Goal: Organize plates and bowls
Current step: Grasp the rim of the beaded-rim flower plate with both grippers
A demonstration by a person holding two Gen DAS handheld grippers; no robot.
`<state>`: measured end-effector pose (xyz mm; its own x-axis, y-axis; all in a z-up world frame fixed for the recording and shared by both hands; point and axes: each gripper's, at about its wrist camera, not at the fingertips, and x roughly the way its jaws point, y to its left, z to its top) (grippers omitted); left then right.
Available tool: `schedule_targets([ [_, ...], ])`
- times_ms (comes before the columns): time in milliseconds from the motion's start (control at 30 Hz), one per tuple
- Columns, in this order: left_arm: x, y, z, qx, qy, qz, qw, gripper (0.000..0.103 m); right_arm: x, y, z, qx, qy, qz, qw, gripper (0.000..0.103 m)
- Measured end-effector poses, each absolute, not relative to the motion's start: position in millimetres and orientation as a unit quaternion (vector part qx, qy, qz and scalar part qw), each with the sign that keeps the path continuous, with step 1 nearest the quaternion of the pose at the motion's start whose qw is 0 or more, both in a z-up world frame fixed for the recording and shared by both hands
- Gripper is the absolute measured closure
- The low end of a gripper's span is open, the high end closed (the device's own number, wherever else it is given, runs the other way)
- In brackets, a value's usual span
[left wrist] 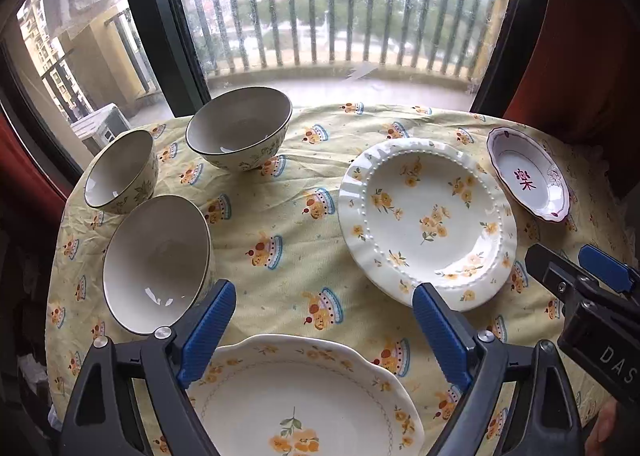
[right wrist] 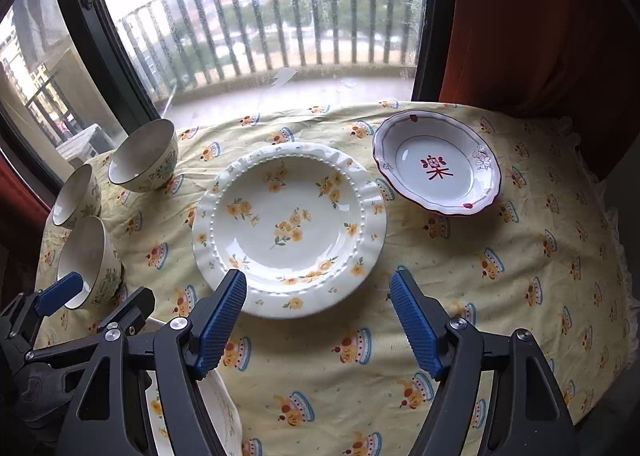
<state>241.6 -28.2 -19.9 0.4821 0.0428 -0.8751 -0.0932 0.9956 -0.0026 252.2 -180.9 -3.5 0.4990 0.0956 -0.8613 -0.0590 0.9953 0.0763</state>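
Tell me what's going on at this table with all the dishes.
A person is holding a gripper in each hand over a table set with dishes. The left gripper and right gripper are both open and empty. Three bowls sit apart on the left. A beaded flower plate lies in the middle, a small plate with a red character on the right, and a scalloped plate nearest. Nothing is stacked yet.

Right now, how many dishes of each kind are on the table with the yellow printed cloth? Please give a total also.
Floral ceramic bowls with dark rims: 3
Cream ceramic plates with yellow flowers: 2
Small white scalloped dish with purple rim and red character: 1
Total: 6
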Motion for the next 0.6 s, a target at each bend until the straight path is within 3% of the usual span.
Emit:
schedule_targets([
  [600, 321.5, -58.8, -75.7, -0.016, 0.508, 0.078, 0.858, 0.016, 343.9, -213.4, -66.7, 0.046, 0.527, 0.052, 0.847, 0.025],
])
